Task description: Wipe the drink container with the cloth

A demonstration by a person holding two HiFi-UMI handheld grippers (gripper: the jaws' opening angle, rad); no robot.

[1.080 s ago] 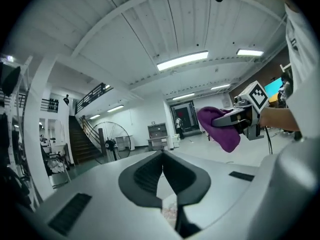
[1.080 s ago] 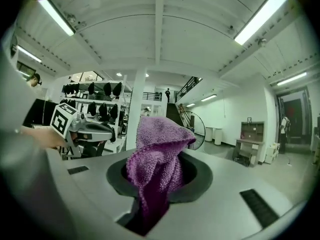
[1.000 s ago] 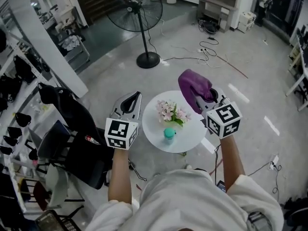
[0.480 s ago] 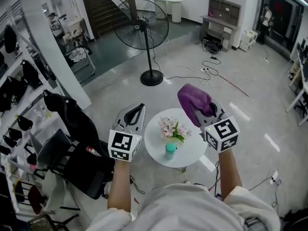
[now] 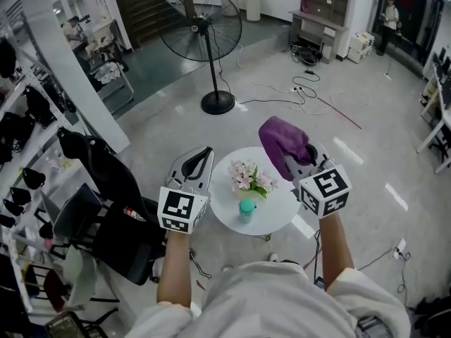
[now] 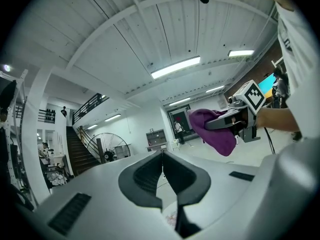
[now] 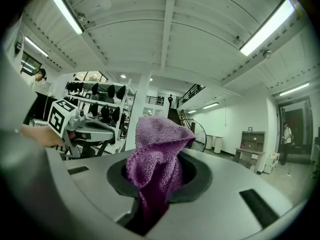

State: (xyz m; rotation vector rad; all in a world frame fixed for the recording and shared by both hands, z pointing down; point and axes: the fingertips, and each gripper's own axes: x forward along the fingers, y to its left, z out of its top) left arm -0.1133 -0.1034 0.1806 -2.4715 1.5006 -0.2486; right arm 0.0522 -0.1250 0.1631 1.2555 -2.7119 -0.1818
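Note:
A teal drink container [image 5: 246, 208] stands on a small round white table [image 5: 282, 206], just in front of a bunch of pink flowers [image 5: 249, 177]. High above the table's right side, my right gripper [image 5: 299, 152] is shut on a purple cloth [image 5: 282, 138] that bulges out past its jaws; the same purple cloth [image 7: 159, 159] fills the right gripper view. At the table's left, also held high and level, my left gripper [image 5: 199, 159] is shut with nothing in it. In the left gripper view its jaws meet, and the right gripper [image 6: 234, 122] with the cloth [image 6: 215, 130] shows beyond.
A black standing fan [image 5: 205, 32] is on the floor beyond the table. A black chair [image 5: 113, 217] with dark bags stands at the left, beside shelves [image 5: 21, 132]. Cables [image 5: 310, 83] lie across the floor further back.
Both grippers hold almost the same places over the table. The head view has shifted a little, so the table and fan sit slightly differently in the picture.

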